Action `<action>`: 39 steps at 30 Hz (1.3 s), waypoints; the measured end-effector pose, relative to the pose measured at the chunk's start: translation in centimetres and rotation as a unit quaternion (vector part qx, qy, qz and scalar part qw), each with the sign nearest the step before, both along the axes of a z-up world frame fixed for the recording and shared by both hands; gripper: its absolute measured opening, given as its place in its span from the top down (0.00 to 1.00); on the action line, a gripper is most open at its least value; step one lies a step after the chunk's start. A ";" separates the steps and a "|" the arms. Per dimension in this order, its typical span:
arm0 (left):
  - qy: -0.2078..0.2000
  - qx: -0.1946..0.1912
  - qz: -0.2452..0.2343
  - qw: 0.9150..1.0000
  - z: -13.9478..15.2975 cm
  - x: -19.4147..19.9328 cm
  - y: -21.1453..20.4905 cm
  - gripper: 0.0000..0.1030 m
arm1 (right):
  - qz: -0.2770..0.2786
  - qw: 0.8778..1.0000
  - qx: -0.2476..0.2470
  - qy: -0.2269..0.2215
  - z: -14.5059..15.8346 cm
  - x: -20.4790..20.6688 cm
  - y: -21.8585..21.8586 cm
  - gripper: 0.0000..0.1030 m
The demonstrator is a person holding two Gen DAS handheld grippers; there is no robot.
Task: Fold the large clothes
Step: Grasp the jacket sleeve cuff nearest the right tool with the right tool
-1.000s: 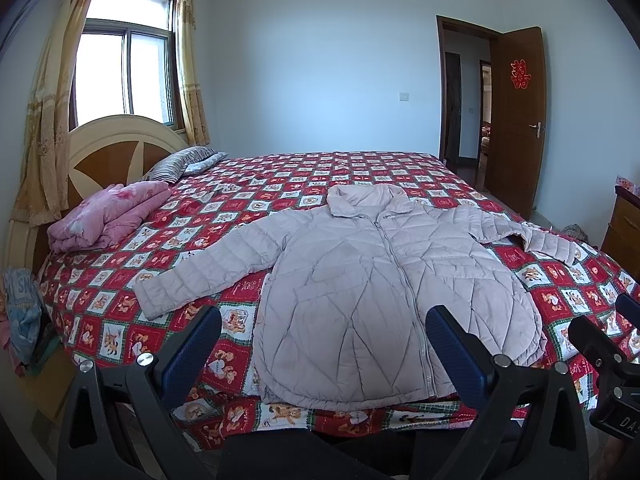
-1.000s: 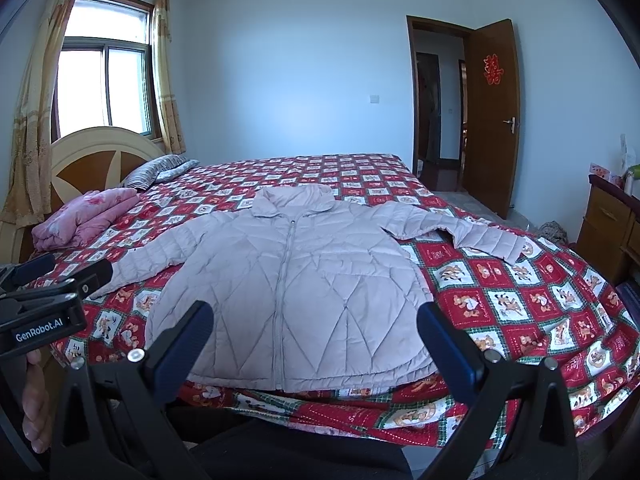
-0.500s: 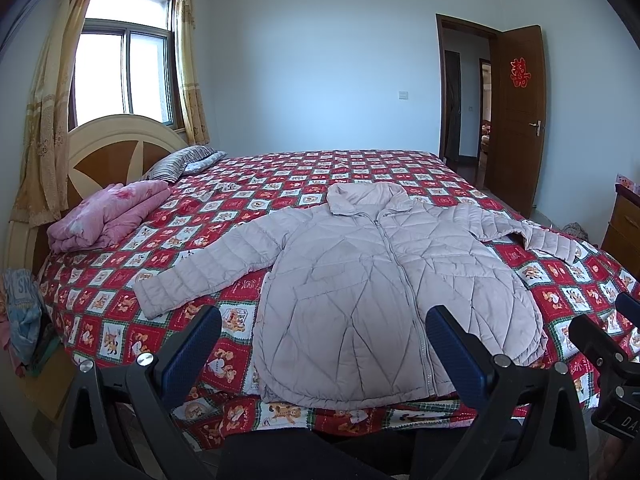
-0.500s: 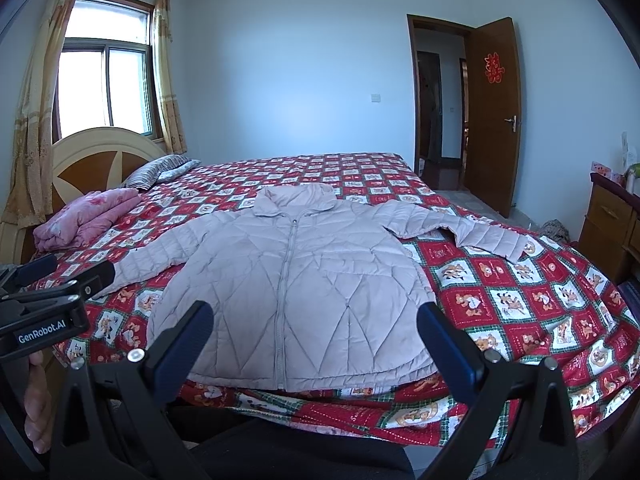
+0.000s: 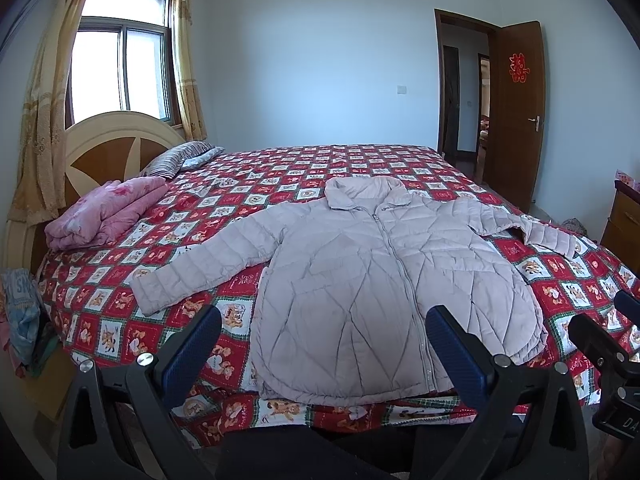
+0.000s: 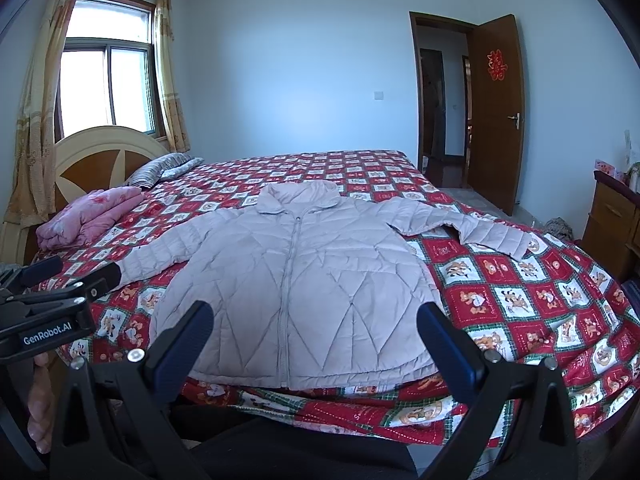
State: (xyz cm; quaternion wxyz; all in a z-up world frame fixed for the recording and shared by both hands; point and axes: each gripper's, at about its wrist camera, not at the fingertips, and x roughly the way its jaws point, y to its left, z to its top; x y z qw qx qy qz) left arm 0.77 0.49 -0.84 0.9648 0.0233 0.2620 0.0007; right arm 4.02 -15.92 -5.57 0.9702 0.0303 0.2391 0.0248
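Nearest the cameras, the left gripper [image 5: 320,344] and the right gripper [image 6: 314,338] are held short of the near edge of the bed [image 5: 552,292], each with its blue-padded fingers [image 6: 182,344] spread wide and nothing between them. In the right wrist view the left gripper [image 6: 60,276] is seen at the left edge, with part of a hand [image 6: 40,404] below it. The pale quilted jacket [image 5: 384,280] is laid flat and face up on the bed, zipped, with its hem at the near edge and its collar pointing toward the far side. One sleeve [image 5: 208,260] is stretched toward the headboard [image 5: 108,144]; the other sleeve [image 5: 532,232] is bent toward the opposite end of the bed. The bed is covered by a red patchwork quilt. Beyond the jacket, toward the headboard, a folded pink blanket [image 5: 104,212] is placed, and a striped pillow [image 5: 176,160] is set farther along. Farthest from the bed, a curtained window [image 5: 120,64] and an open wooden door [image 5: 516,112] are shown.
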 end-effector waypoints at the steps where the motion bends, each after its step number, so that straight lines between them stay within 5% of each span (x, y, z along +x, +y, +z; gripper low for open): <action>1: 0.002 0.000 0.000 1.000 0.0 0.1 0.0 0.01 | 0.001 1.000 0.001 0.001 0.0 0.0 0.2 0.00; 10: 0.010 0.010 0.009 1.000 -1.1 2.7 0.9 0.01 | 0.034 0.998 0.039 0.036 -2.1 3.0 -1.2 0.00; 20: 0.034 0.051 0.046 0.997 -5.6 14.1 2.5 0.01 | -0.082 0.988 0.079 0.101 -7.3 12.5 -10.9 0.00; 25: 0.047 0.083 0.054 0.994 -8.2 21.1 1.9 0.01 | -0.162 0.972 0.107 0.132 -8.6 16.8 -18.2 0.03; 39: 0.096 0.078 0.060 0.991 -12.7 36.4 0.1 0.01 | -0.354 0.906 0.154 0.172 -11.6 25.2 -36.1 0.19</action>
